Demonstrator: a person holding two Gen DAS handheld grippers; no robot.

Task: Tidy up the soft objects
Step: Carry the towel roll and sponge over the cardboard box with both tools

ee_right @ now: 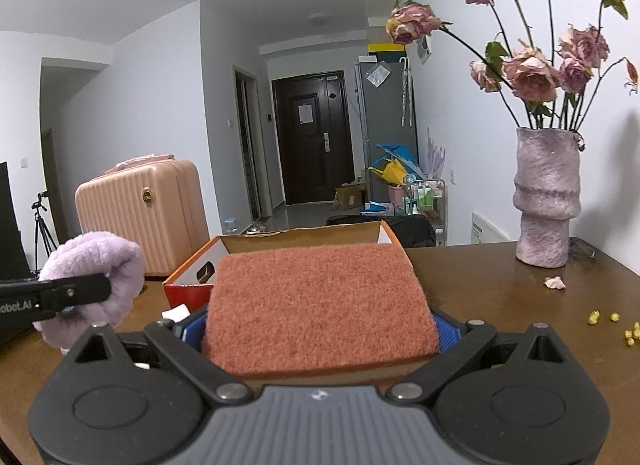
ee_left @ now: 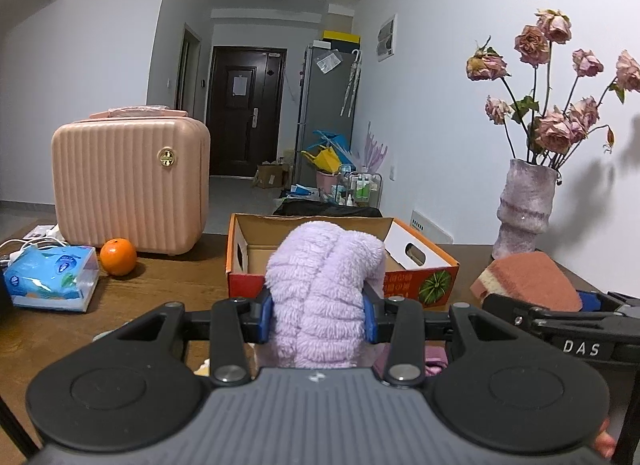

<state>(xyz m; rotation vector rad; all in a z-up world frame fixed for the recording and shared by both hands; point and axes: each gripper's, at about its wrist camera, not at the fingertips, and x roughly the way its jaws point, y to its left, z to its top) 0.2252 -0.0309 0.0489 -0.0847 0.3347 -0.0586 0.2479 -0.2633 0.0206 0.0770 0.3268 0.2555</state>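
Note:
My left gripper [ee_left: 318, 315] is shut on a fluffy lilac towel [ee_left: 324, 285] and holds it above the table, just in front of an open cardboard box [ee_left: 312, 227] with an orange-red front. My right gripper [ee_right: 318, 329] is shut on a brown-red scouring sponge [ee_right: 320, 301] with a yellow underside, held level in front of the same box [ee_right: 188, 265]. The sponge also shows at the right of the left wrist view [ee_left: 532, 279]. The towel also shows at the left of the right wrist view [ee_right: 96, 277].
On the wooden table [ee_left: 180, 277] stand a pink suitcase [ee_left: 128, 181], an orange [ee_left: 118, 257], a blue tissue pack [ee_left: 52, 277] and a purple vase of dried roses [ee_right: 546, 197]. Petal bits [ee_right: 600, 319] lie at the right. A hallway with clutter lies beyond.

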